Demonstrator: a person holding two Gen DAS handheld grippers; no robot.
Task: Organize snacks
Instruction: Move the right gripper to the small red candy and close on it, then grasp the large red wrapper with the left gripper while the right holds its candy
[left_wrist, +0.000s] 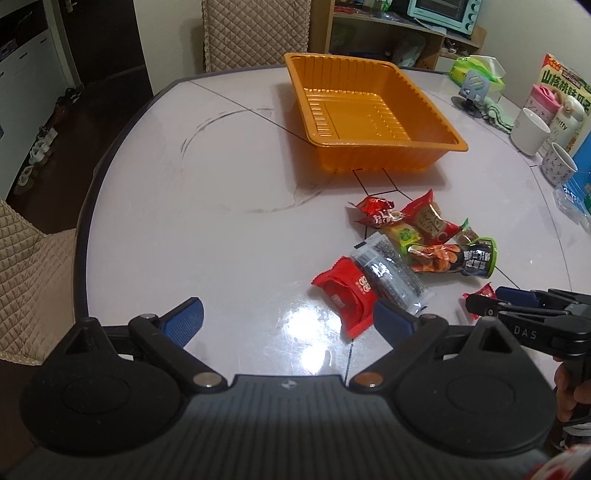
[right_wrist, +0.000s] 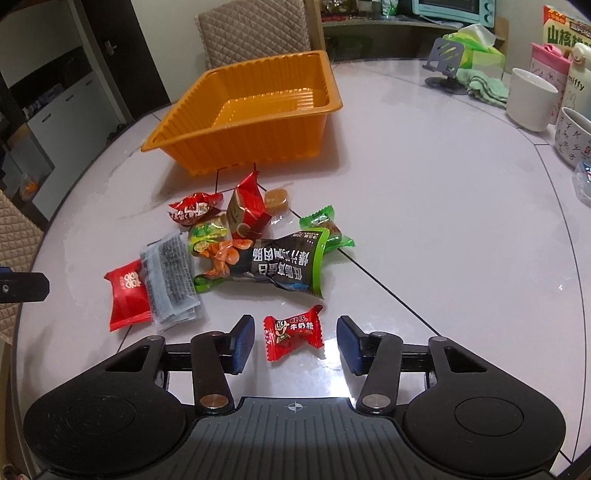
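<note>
An empty orange plastic tray (left_wrist: 369, 110) (right_wrist: 243, 136) stands on the white table. Several wrapped snacks lie in a loose pile in front of it, among them a flat red packet (left_wrist: 347, 295) (right_wrist: 127, 293), a grey-black packet (left_wrist: 391, 273) (right_wrist: 170, 275) and a black-and-green sausage pack (right_wrist: 280, 264) (left_wrist: 476, 258). A small red milk candy (right_wrist: 293, 332) lies on the table between the open fingers of my right gripper (right_wrist: 295, 343), untouched. My left gripper (left_wrist: 288, 321) is open and empty, its right finger next to the red packet. The right gripper also shows in the left wrist view (left_wrist: 491, 301).
Along the table's right side stand a white mug (right_wrist: 530, 99), a patterned cup (right_wrist: 574, 136), a green tissue pack (right_wrist: 476, 48), a grey phone stand (right_wrist: 443, 66), a green cloth (right_wrist: 484, 86) and snack boxes (left_wrist: 565, 92). Quilted chairs (left_wrist: 255, 33) stand behind and at the left.
</note>
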